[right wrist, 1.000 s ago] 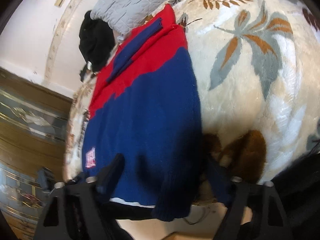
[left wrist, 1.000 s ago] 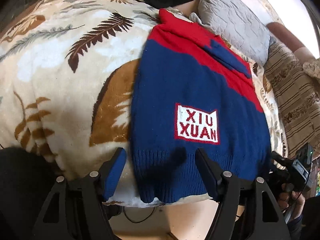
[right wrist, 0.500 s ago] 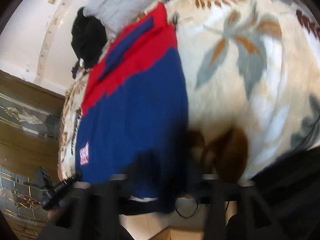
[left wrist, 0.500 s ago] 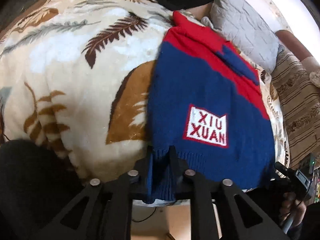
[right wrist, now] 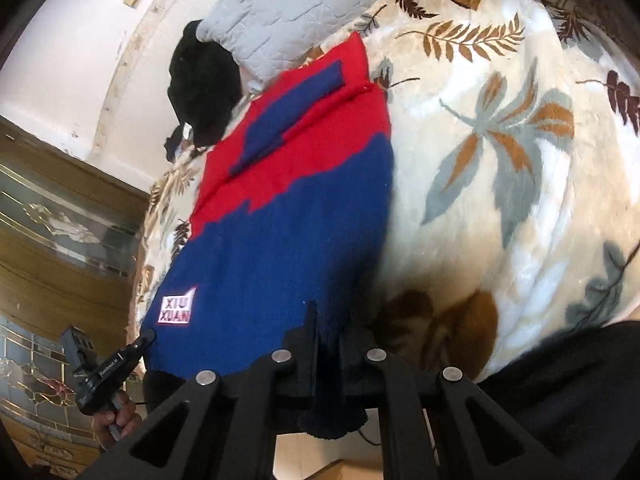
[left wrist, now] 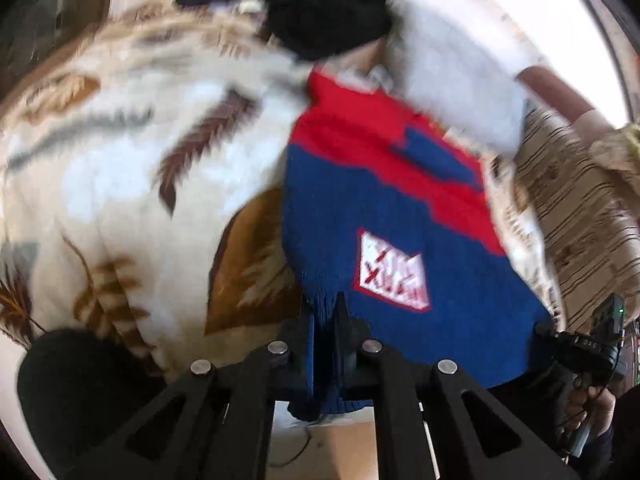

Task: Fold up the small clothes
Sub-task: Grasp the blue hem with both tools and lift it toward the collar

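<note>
Two grippers pinch the blue hem of the red-and-blue sweater [right wrist: 280,216]: the left gripper [left wrist: 325,320] at the corner nearer the logo patch [left wrist: 390,274], the right gripper [right wrist: 328,322] at the opposite corner. The sweater lies flat on the leaf-print blanket [right wrist: 500,160], its long axis running straight away from both grippers toward the grey pillow [right wrist: 304,4]. I judge both equally near, with bare blanket right of the sweater and the bed edge under its hem.
</note>
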The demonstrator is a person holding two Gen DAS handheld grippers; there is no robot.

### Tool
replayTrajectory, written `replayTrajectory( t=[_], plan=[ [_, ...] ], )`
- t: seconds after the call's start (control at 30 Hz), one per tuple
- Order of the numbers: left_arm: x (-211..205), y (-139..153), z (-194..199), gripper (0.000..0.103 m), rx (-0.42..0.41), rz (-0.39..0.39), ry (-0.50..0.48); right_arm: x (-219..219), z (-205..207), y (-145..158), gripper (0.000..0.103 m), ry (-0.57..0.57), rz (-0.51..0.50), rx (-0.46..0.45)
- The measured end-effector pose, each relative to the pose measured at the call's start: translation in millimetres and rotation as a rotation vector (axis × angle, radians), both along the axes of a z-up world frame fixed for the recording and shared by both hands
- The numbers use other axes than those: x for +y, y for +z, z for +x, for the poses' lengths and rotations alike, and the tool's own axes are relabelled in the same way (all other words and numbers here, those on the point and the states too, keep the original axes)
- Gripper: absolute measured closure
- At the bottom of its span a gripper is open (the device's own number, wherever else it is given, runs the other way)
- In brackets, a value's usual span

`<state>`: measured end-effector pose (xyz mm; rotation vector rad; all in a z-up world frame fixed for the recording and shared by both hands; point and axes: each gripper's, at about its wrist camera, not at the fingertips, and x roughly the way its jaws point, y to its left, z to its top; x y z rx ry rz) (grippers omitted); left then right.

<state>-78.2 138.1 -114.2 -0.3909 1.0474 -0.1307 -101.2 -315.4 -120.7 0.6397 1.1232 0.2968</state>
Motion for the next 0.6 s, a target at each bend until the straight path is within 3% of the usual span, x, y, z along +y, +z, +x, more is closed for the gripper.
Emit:
replayTrajectory(
  t=[0.07, 0.2, 0.3, 0.6],
  plan=[
    [5, -31, 9, 0.095, 0.107, -0.012, 0.018, 1, 3, -29, 0.094, -0.004, 0.041, 0.095],
    [1, -15, 5, 0.095, 0.026, -0.002, 0.017, -3, 0, -32, 0.091, -0.028, 0.065, 0.080],
    [-3, -29, 12, 0.095, 0.078, 0.001, 0.014, -8, 2, -41, 0.090, -0.028, 0.098, 0.109],
    [-2, -34, 18, 0.092, 0.068, -0.020, 0.022, -10, 0, -44, 0.088, -0.033, 0.110, 0.122]
  ],
)
